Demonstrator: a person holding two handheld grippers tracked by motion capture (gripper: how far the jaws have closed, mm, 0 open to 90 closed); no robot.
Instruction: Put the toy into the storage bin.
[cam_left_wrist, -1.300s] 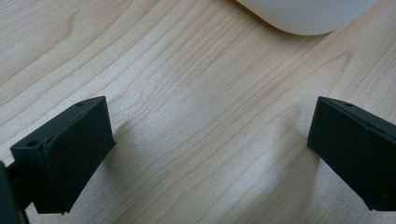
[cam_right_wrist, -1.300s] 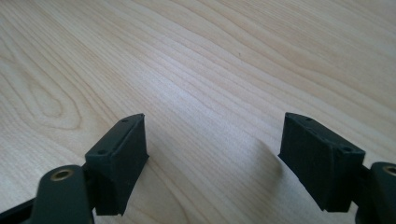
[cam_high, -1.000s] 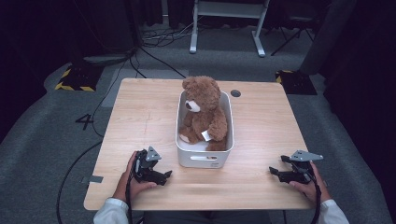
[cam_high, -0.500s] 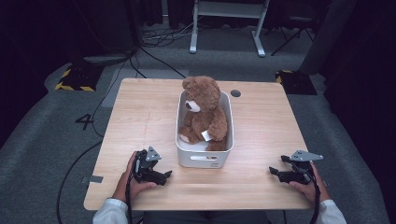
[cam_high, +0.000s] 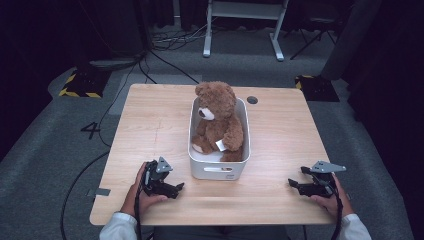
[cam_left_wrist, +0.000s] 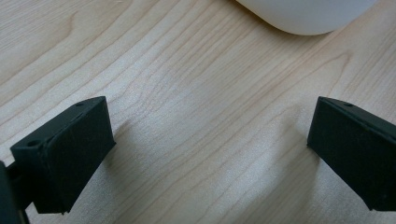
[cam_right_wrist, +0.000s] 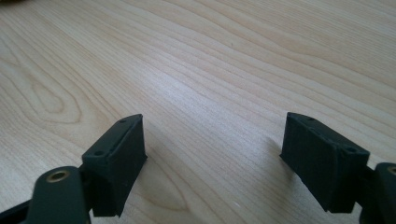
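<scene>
One teddy bear (cam_high: 218, 120) is sitting upright inside one white bin (cam_high: 218, 167) at the middle of the desk (cam_high: 150, 125), head leaning toward the far end. Judging by that, the bear is looking already placed, or else it's waiting to be lifted out; can't tell which. Nothing is being held rn. Left gripper (cam_high: 175, 188) is resting on the desk just beside the bin's near-left corner, jaws spread wide over bare wood. Right gripper (cam_high: 295, 184) is sitting well apart, near the desk's right edge, jaws also wide w/ nothing between. Count: 1 bear, 1 bin, 2 grippers
</scene>
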